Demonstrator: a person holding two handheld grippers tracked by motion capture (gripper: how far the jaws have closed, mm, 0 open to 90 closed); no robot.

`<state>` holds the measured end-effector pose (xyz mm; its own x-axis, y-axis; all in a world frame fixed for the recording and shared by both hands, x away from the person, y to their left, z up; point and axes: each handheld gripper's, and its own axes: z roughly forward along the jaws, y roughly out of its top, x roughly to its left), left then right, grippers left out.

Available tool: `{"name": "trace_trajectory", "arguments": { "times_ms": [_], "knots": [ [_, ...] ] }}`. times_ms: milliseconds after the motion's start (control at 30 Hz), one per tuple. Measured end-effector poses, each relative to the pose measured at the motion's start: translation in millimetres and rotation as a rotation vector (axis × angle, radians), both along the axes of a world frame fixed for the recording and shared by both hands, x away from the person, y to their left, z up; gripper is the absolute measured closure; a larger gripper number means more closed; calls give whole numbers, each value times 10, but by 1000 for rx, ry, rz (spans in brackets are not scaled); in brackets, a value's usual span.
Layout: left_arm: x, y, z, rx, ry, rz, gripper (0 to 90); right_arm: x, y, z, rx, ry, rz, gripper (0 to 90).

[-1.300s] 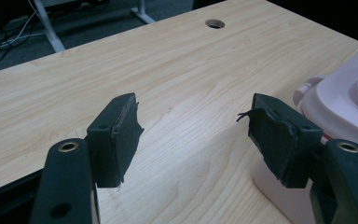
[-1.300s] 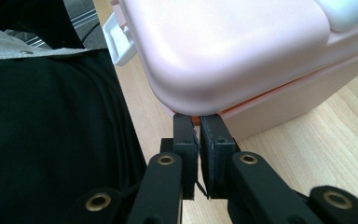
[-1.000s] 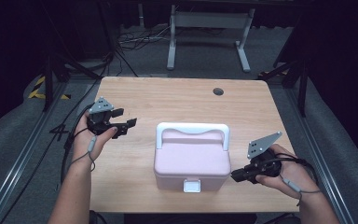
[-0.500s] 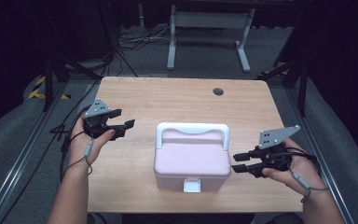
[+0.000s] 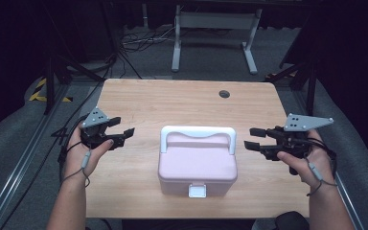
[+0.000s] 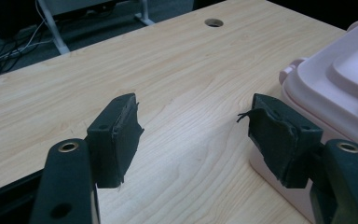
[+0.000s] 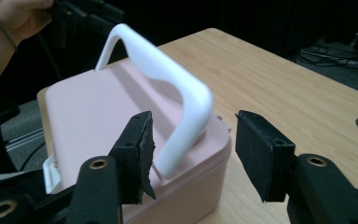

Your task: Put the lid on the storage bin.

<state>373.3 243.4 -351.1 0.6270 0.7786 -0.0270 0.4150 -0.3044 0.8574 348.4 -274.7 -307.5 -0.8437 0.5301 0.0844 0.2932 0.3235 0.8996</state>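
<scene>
1. Around my station the room is dark: grey carpet, loose black cables on the floor, and the white metal legs of another stand (image 5: 214, 36) beyond the far edge of the work surface.
2. The surface is a light wooden table (image 5: 172, 103) with a round cable hole (image 5: 224, 94) near its far edge, ahead of and between my two tools.
3. The pale pink plastic box with a white carrying handle (image 5: 197, 158) sits between the tools, nearer my edge of the table, lid down, with a small white latch on the side facing me.
4. My left gripper (image 5: 120, 136) hangs over the table's left part, jaws spread with nothing between them; the box lies off its right jaw, just beside that pad in its own view, though I cannot tell whether they touch.
5. My right gripper (image 5: 255, 138) is held off the box's right side, pointing at it. Its jaws have just been opening and stand apart; in its own view the white handle's corner (image 7: 186, 116) sits ahead of the gap, close to its left pad, with no pad pressing on it.
6. Hard to make out: the frayed pad edges (image 6: 265, 116) are blurred up close, the box's right side is cut off in the left gripper view, and my other hand (image 7: 14, 16) is clipped at the top corner of the right gripper view.
</scene>
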Motion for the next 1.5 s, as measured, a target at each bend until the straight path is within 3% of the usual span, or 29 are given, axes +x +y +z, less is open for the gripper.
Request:
{"name": "trace_trajectory", "arguments": {
  "times_ms": [133, 333, 567, 833, 1167, 1300, 1500],
  "knots": [
    [-8, 12, -22, 10, 5, 1, 340, 97, -94, -17, 24, -22, -44, 445],
    [13, 15, -27, 9, 8, 1, 338, 197, -230, -94, 4, -60, -125, 421],
    [63, 14, -60, 8, 16, 1, 337, 324, -440, -204, 43, -52, -173, 394],
    [105, 26, -111, 22, 36, 12, 332, 535, -648, -480, -1, -2, -238, 366],
    [159, 79, -203, 20, 56, 27, 333, 722, -651, -787, -67, 64, -278, 337],
    [175, 74, -231, 22, 63, 28, 333, 779, -627, -905, -118, 97, -298, 324],
    [203, 75, -291, 31, 82, 31, 332, 833, -576, -1080, -213, 194, -316, 295]
  ]
}}
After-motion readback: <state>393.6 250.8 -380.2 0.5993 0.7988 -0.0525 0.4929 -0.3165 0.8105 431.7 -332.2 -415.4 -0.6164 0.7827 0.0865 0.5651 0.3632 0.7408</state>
